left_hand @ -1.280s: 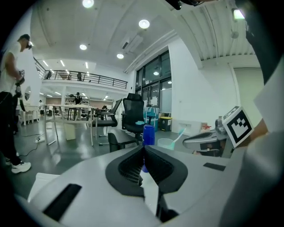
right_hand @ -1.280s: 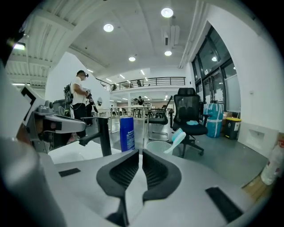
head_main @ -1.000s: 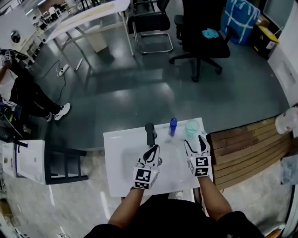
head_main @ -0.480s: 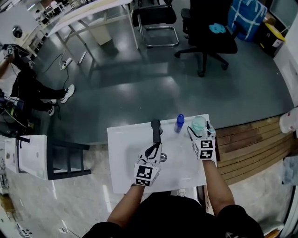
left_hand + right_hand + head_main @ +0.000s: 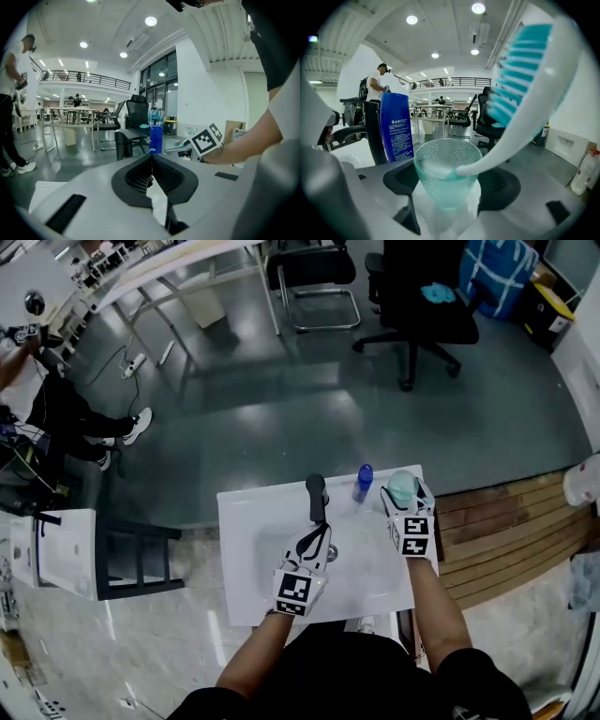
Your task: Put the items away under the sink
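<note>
— Grey shiny floor (image 5: pixel 281 418) lies all round a white sink top (image 5: pixel 255 554). What stands on it?
— Along the far edge there is a black tap (image 5: pixel 317 495). A blue bottle (image 5: pixel 396 126) is just to its right, and a cup (image 5: pixel 447 173) is at the far right corner.
— How does the cup look?
— It is see-through and pale green, with tiny bumps all over. It stands upright. A toothbrush (image 5: pixel 520 103) leans in it. It is white with blue-green bristles, and its head sticks up to the right.
— And the bottle?
— Dark blue, upright, with small white print on it.
— What about the right gripper (image 5: pixel 404 495)?
— Its jaws have just been opening and now stand very wide. The cup is between them, with one black pad on each side, but they do not seem to squeeze it.
— And the left gripper (image 5: pixel 321 532)?
— It hovers over the middle of the sink, near the tap. Its jaws meet at the tips and hold nothing.
— Anything far away?
— A black office chair (image 5: pixel 422 306), and a person (image 5: pixel 56 409) at the far left.
</note>
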